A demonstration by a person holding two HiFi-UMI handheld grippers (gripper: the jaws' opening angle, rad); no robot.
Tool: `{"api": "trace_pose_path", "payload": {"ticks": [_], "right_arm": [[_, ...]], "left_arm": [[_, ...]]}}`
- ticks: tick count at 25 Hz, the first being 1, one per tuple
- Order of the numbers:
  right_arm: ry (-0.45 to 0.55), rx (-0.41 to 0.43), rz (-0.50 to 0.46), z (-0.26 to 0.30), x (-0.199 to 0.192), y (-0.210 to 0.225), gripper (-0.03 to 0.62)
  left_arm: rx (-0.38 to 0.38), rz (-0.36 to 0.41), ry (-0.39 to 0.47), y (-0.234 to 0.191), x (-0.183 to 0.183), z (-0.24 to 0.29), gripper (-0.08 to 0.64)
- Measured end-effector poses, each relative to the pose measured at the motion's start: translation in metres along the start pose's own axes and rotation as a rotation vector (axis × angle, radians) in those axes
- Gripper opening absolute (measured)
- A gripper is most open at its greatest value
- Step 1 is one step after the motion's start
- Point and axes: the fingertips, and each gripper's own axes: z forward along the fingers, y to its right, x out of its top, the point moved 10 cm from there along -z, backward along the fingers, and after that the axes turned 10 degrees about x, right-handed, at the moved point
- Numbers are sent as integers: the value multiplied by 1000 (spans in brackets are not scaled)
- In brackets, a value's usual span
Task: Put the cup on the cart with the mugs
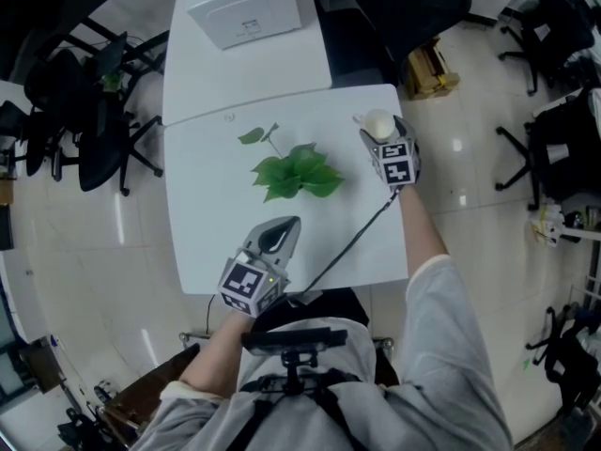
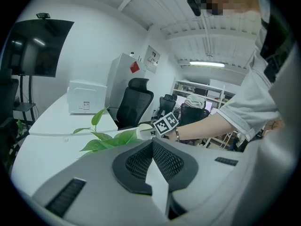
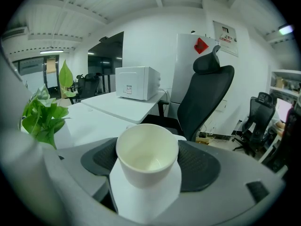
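A white paper cup (image 1: pixel 378 123) stands at the far right corner of the white table (image 1: pixel 216 242). My right gripper (image 1: pixel 376 132) reaches over that corner, and its jaws have come in around the cup. In the right gripper view the empty cup (image 3: pixel 147 157) sits upright between the two black pads (image 3: pixel 200 166), which touch its sides. My left gripper (image 1: pixel 280 228) hovers over the table's near edge, its jaws together with nothing in them. The left gripper view shows its pads (image 2: pixel 167 161) meeting at the tip.
A leafy green plant (image 1: pixel 296 172) lies mid-table between the grippers. A white box (image 1: pixel 246 9) sits on a second table behind. A black office chair (image 1: pixel 413 3) stands beyond the cup's corner, and more chairs (image 1: pixel 84 111) stand to the left.
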Motion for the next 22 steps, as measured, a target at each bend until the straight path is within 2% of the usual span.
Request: {"api": "trace_pose_path", "payload": {"ticks": [13,22], "right_arm": [[68,-58,18,-74,49,-38,408],[116,-158,82,-155,77,-82,408]], "left_arm": [[-70,41,15,-19,3,-22,6],[-135,74,55,-28,12,-50,5]]}}
